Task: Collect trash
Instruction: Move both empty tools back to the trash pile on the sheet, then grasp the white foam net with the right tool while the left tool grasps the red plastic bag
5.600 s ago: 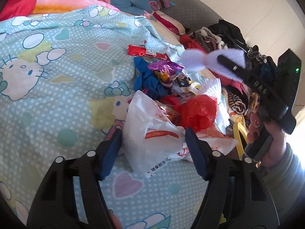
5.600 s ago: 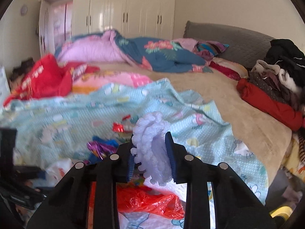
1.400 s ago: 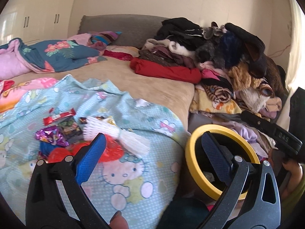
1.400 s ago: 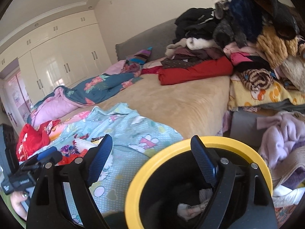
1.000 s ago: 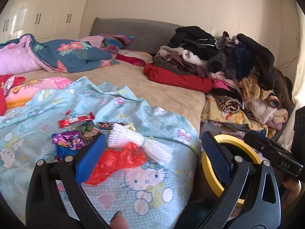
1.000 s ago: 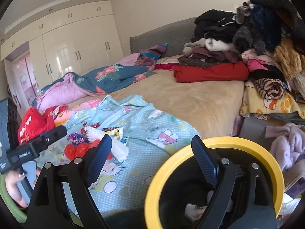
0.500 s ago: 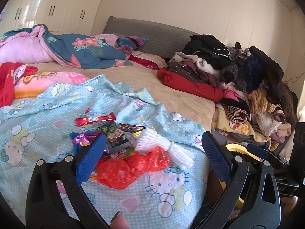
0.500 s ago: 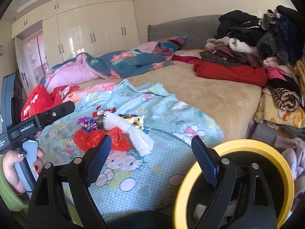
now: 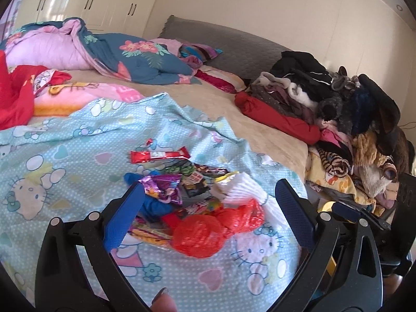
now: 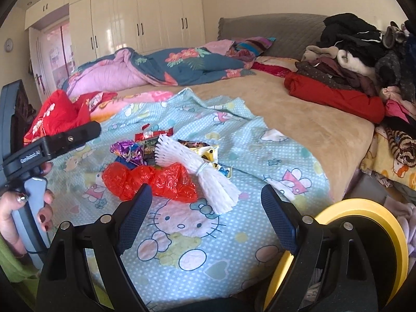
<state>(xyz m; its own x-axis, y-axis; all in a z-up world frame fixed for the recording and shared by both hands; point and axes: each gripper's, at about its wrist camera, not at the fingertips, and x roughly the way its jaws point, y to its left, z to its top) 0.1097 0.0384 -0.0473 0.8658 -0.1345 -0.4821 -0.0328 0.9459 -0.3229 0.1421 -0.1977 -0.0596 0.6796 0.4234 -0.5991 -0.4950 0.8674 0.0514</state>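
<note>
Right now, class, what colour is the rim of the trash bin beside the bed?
Yellow; the trash bin rim shows best in the right wrist view.

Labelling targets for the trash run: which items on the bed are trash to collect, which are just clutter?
Job:
red plastic bag
white foam net
red snack wrapper
purple foil wrapper
yellow-rimmed bin

Lying about:
Hello Kitty sheet
floral quilt
clothes pile

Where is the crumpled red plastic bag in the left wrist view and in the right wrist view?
Left wrist: red plastic bag low centre, between the fingers.
Right wrist: bag centre-left, above the left finger.
Shared landmark: white foam net touching the bag.
</note>
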